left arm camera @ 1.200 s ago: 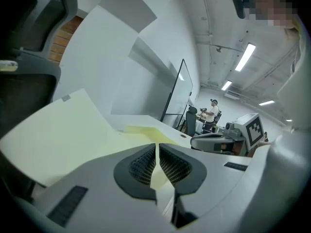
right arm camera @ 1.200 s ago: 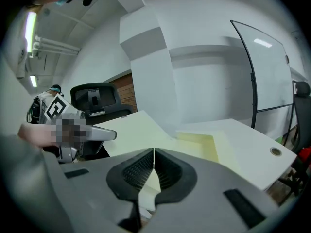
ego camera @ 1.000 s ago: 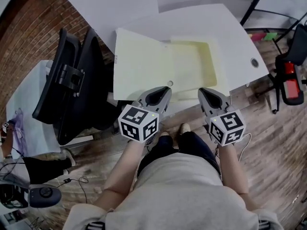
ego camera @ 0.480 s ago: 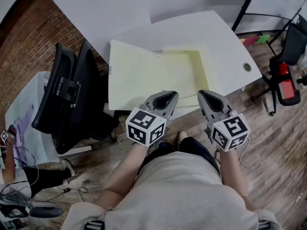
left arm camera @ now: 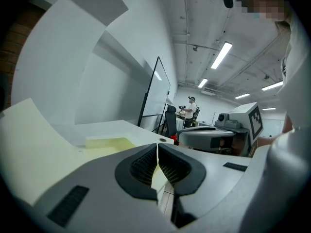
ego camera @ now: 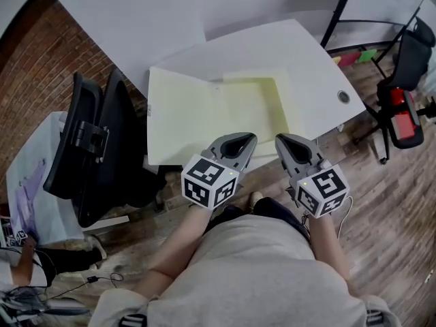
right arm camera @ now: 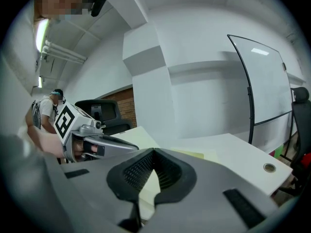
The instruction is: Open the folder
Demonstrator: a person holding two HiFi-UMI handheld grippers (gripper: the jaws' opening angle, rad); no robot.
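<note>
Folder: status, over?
Left gripper and right gripper shut, empty. Folder lies open flat on desk. Nothing in the way.

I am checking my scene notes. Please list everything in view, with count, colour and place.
folder: one, pale yellow, open on the table
table: one, white, centre
black chair: at least one, left of table
chair with red part: one, black, right of table
whiteboard: one, white, behind table
left gripper: one, grey, shut, at table's near edge
right gripper: one, grey, shut, beside it
</note>
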